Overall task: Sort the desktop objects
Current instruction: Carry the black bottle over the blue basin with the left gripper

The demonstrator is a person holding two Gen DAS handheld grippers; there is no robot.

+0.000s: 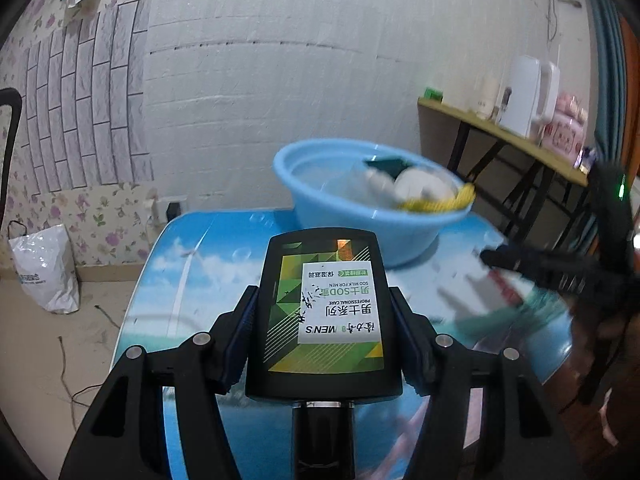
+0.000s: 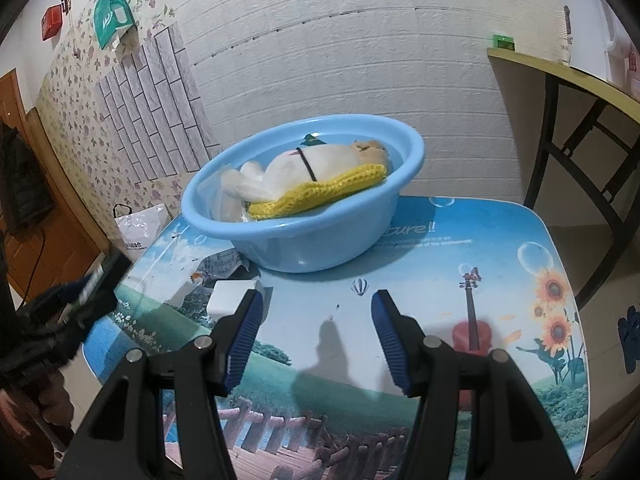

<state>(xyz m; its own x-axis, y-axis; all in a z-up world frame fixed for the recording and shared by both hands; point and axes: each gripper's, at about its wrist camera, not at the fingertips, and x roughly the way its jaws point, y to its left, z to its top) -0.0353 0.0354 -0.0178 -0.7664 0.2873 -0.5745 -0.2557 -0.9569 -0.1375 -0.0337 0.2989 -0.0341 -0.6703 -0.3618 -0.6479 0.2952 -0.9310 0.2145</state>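
A black bottle (image 1: 320, 312) with a green and yellow label is held above the picture-printed table (image 1: 208, 264); my left gripper (image 1: 322, 292) is shut on its sides. Beyond it stands a light blue basin (image 1: 320, 208) with a white plush toy (image 2: 320, 160), a yellow knitted cloth (image 2: 320, 192) and a dark green item inside. In the right wrist view my right gripper (image 2: 318, 298) hangs open over the table in front of the basin (image 2: 312, 240), nothing between its fingers. A white block (image 2: 230, 300) and a crumpled packet (image 2: 220, 264) lie left of it.
A wooden side table (image 1: 500, 132) with a white kettle (image 1: 528, 96) and small items stands at the right by the wall. A white plastic bag (image 1: 44, 268) sits on the floor at the left. The table's edge curves near both sides.
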